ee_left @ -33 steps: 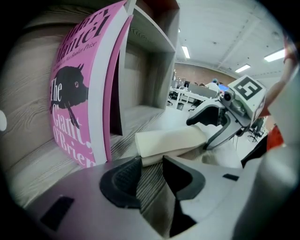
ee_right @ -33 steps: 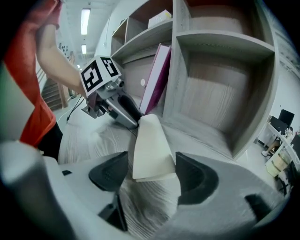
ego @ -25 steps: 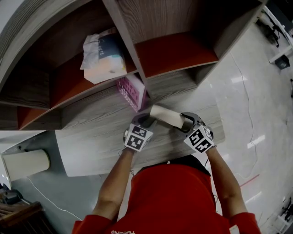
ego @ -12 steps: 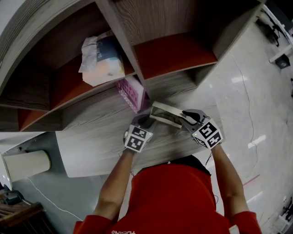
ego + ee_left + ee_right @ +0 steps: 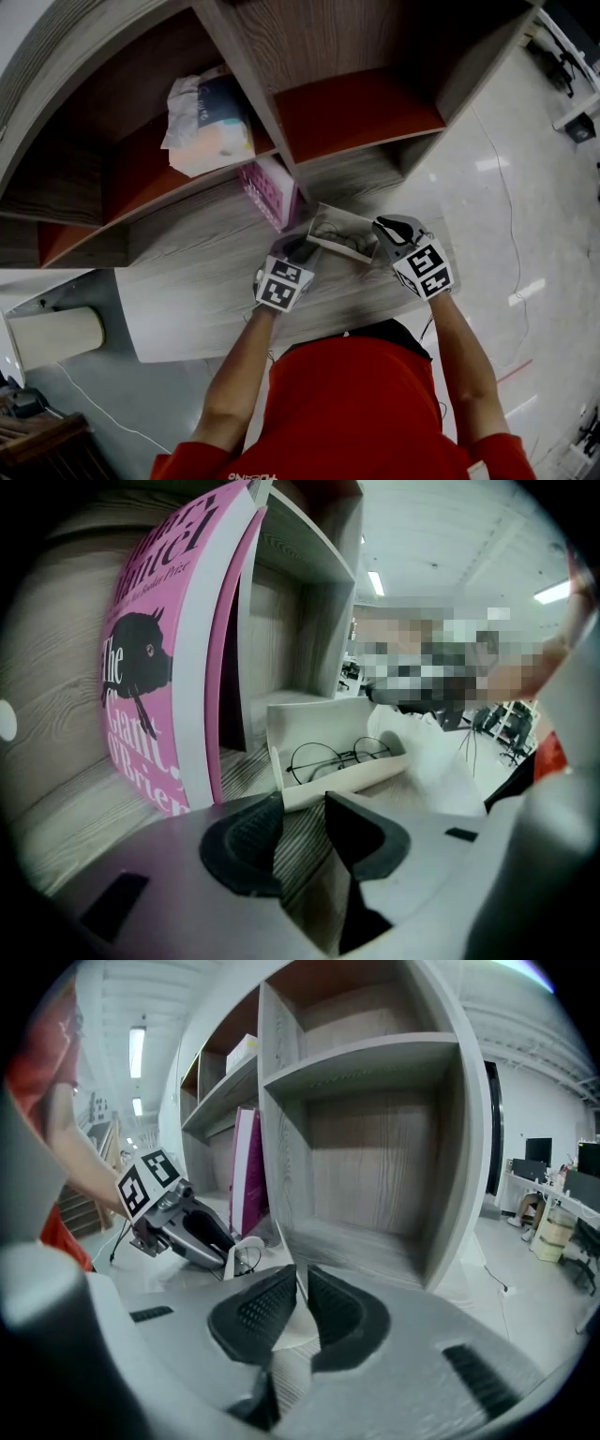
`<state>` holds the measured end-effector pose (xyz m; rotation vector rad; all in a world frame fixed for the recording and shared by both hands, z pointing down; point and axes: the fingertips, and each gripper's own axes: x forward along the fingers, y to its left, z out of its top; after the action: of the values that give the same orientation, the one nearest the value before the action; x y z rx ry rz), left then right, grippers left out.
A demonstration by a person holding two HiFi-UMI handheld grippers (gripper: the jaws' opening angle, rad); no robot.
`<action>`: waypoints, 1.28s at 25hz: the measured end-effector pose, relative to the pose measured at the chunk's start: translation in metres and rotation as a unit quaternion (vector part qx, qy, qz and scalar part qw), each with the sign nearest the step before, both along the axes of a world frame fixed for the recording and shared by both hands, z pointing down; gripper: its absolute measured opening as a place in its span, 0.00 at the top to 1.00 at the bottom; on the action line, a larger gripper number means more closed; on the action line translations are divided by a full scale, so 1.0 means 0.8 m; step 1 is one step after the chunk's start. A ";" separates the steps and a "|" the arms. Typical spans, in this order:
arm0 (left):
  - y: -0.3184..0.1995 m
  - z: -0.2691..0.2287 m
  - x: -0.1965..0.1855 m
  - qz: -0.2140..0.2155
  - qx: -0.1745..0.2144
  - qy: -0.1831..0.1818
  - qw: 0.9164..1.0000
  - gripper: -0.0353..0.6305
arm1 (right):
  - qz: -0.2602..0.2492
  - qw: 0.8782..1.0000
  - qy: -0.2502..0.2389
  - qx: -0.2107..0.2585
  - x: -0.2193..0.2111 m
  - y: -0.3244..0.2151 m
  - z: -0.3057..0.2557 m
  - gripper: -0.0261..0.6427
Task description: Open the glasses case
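The glasses case point(image 5: 339, 236) lies open on the grey wood-grain table point(image 5: 202, 277), just in front of the shelf unit point(image 5: 251, 70) and close to the middle of the head view; its lid point(image 5: 314, 712) stands up behind the shallow tray, and a pair of thin round wire glasses point(image 5: 337, 758) lies inside the tray; a pink book point(image 5: 159, 658) stands upright at ten o'clock from the case, leaning against the shelf divider, near the case but not touching it; a soft pale packet point(image 5: 208, 122) sits up on a red shelf board at eleven o'clock, well apart from the case; the left gripper point(image 5: 300, 803) comes in from eight o'clock of the case, its jaws standing wide with only table grain between the dark pads point(image 5: 246, 841), and the near end of the tray lies just beyond the tips, so that I cannot tell whether a tip touches it; the right gripper point(image 5: 298, 1281) sits at three o'clock of the case, tilted, its jaws narrow and closing, with a thin pale edge of the lid pinched between the two pads; in the right gripper view the left gripper shows at nine o'clock with the case's far end at its tips; both marker cubes face the head camera, and the person's bare forearms reach out of red sleeves from six o'clock.
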<state>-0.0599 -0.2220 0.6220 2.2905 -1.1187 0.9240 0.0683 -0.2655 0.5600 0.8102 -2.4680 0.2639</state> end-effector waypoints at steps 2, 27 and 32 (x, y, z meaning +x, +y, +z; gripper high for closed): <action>-0.002 0.000 0.000 -0.004 0.001 0.000 1.000 0.74 | 0.008 1.000 0.003 0.004 0.003 -0.007 0.002 0.90; -0.007 -0.025 0.001 -0.020 0.021 0.017 0.999 0.74 | -0.001 1.000 -0.007 0.022 0.000 -0.011 -0.013 0.82; -0.004 -0.062 0.011 -0.024 0.052 0.046 0.997 0.76 | 0.003 0.999 -0.038 0.035 -0.003 -0.005 -0.043 0.82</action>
<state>-0.0510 -0.2251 0.5721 2.3522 -1.2014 0.7503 0.0662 -0.2695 0.5253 0.8526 -2.5591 0.2146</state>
